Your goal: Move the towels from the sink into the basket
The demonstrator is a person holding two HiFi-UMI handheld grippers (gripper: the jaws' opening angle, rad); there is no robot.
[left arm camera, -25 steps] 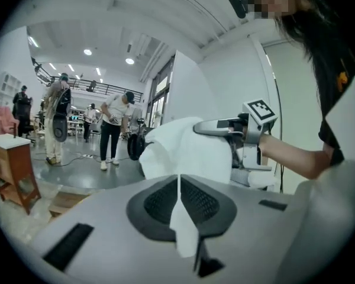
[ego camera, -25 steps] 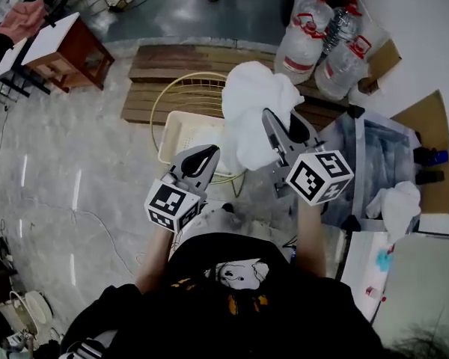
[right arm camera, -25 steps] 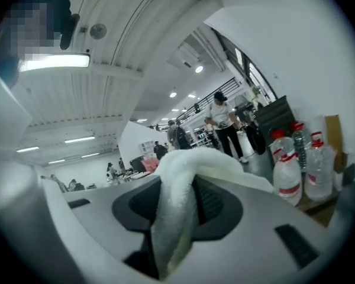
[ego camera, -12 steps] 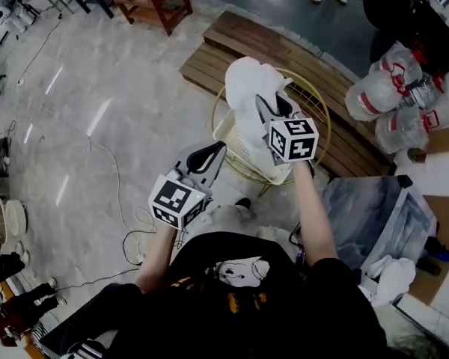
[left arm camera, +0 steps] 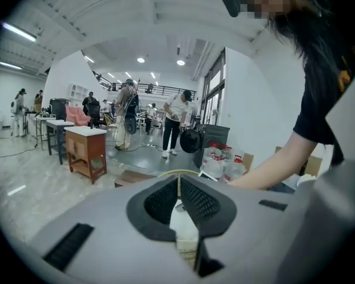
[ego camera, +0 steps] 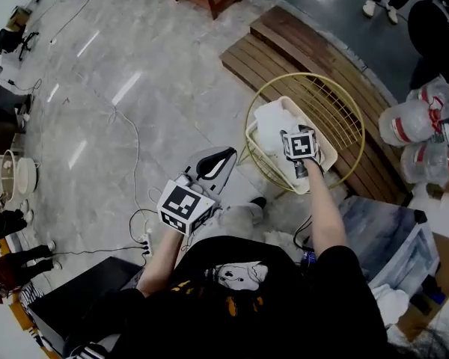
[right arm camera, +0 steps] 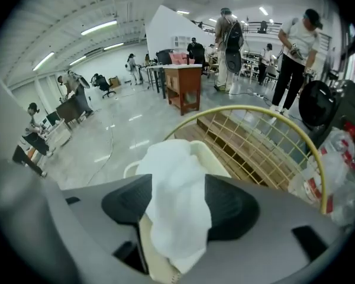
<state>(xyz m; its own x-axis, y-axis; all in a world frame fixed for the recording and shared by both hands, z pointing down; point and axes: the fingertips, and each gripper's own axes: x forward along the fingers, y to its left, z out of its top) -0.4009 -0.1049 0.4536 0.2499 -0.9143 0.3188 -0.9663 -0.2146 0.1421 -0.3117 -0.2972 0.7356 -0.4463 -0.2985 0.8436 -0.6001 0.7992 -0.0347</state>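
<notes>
Marble floor [ego camera: 135, 111], basket [ego camera: 269, 158] on wire stand [ego camera: 353, 111]. Right gripper [right arm camera: 177, 189] fingers just opening, towel [right arm camera: 174, 200] loose between them inside; left gripper [left arm camera: 178, 185] closed, empty. Likely more towels left.

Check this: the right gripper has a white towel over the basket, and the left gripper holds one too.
Wrong about the left gripper: the left gripper view shows its jaws together and empty. The right gripper does have the white towel over the basket; its jaws have just been opening, the towel between them.

Right gripper [ego camera: 289, 134] points down, jaws just opening around towel [ego camera: 272, 120]; left gripper [ego camera: 224, 156] closed.
</notes>
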